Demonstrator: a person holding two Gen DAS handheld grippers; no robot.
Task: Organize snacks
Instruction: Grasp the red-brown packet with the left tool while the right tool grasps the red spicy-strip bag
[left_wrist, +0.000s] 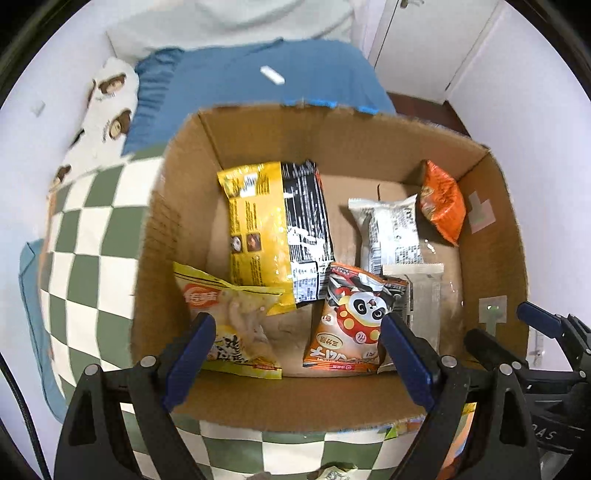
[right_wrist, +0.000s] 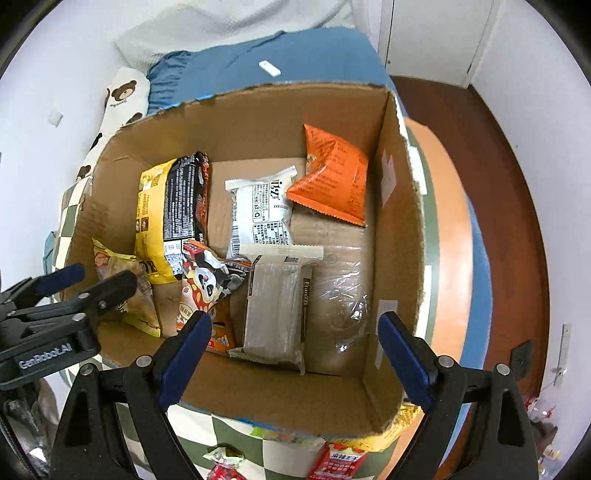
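An open cardboard box (left_wrist: 258, 133) (right_wrist: 399, 258) sits on a checkered blanket. Inside lie several snack packs: a yellow-and-black bag (left_wrist: 273, 229) (right_wrist: 166, 214), a yellow chicken-feet pack (left_wrist: 232, 317) (right_wrist: 125, 291), a panda pack (left_wrist: 354, 317) (right_wrist: 203, 288), a white pack (left_wrist: 391, 229) (right_wrist: 258, 210), an orange pack (left_wrist: 443, 203) (right_wrist: 332, 173), a grey bar (right_wrist: 277, 306) and a clear wrapper (right_wrist: 343, 302). My left gripper (left_wrist: 299, 350) is open and empty over the box's near left. My right gripper (right_wrist: 295, 350) is open and empty over the near right.
More snack packs (right_wrist: 336, 461) lie on the green-and-white checkered blanket (left_wrist: 85, 229) in front of the box. A blue quilt (left_wrist: 240, 81), a bear-print pillow (right_wrist: 122, 96) and a white wall are behind. Wooden floor (right_wrist: 517, 184) lies to the right.
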